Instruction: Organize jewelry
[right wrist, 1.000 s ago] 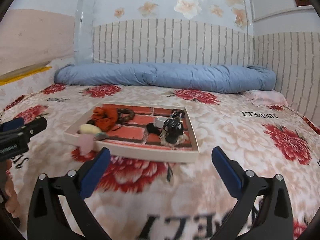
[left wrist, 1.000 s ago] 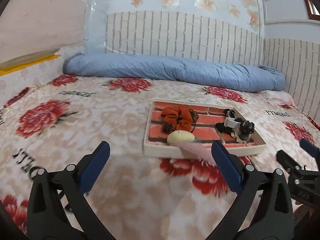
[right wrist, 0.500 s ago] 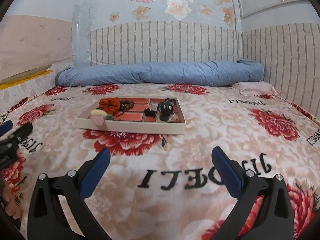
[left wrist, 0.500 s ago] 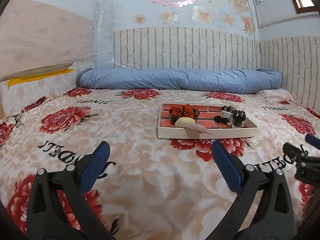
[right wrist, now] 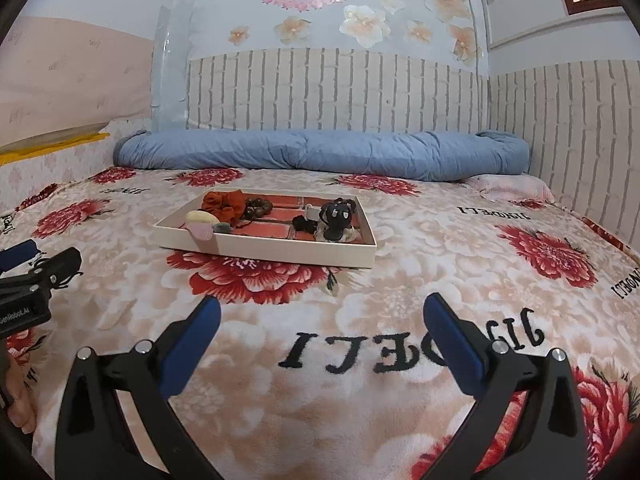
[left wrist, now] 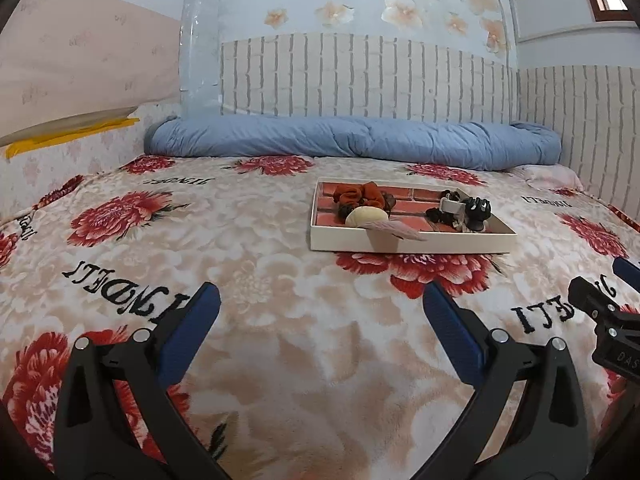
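Note:
A shallow white tray (left wrist: 412, 242) with a brick-patterned floor lies on the flowered bedspread, well ahead of both grippers; it also shows in the right wrist view (right wrist: 280, 250). In it lie an orange scrunchie (left wrist: 358, 195), a cream and pink clip (left wrist: 384, 224) hanging over the front rim, a dark bead bracelet (right wrist: 258, 207) and black hair clips (left wrist: 466, 212). My left gripper (left wrist: 320, 320) is open and empty above the blanket. My right gripper (right wrist: 320, 320) is open and empty, to the right of the left one.
A rolled blue quilt (left wrist: 352, 142) lies along the brick-papered wall behind the tray. The flowered bedspread (right wrist: 360, 360) covers the whole bed. A second wall closes the right side. A hand (right wrist: 18, 396) holds the left gripper's handle at the lower left.
Both grippers have pulled back from the tray, which now looks smaller and farther off. Both stay open and empty.

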